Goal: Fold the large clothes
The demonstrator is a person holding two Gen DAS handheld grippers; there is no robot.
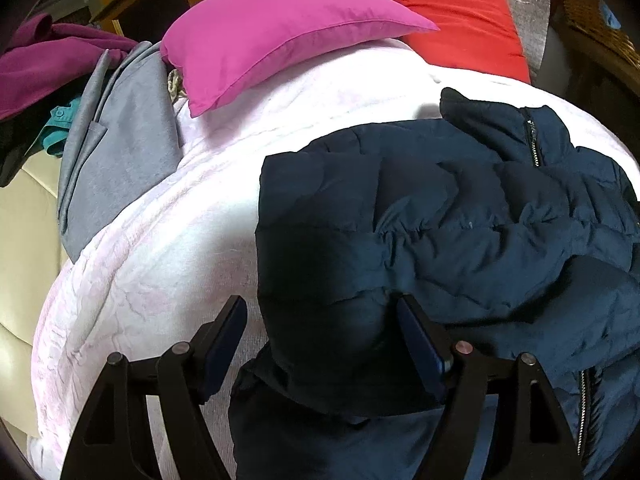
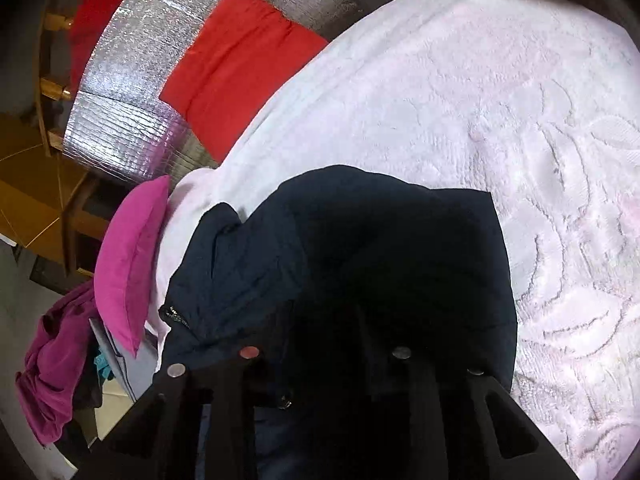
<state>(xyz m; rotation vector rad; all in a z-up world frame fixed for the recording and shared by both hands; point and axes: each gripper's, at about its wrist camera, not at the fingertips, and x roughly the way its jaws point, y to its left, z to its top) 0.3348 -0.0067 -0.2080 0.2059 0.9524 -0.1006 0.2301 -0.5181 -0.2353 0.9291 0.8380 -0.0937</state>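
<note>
Two black fingers of the left gripper point(image 1: 322, 344) stand wide apart over one navy jacket point(image 1: 460, 216), which lies partly folded on the pale pink blanket point(image 1: 168, 240). Whether the right gripper point(image 2: 320, 360), dark against the jacket point(image 2: 360, 248), is open or gripping cannot be told. Two pillows sit beyond: one magenta pillow point(image 1: 280, 28) and one red pillow point(image 1: 460, 20). One grey garment point(image 1: 120, 152) lies to the left.

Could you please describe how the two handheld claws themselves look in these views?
The left claw has matte black, angular fingers with triangular cut-outs, round silver pivot pins, and flat dark blue pads on the inner faces. The right claw has the same black frame and silver pins; its pads are lost in shadow. No cables, markings or sleeves show.
</note>
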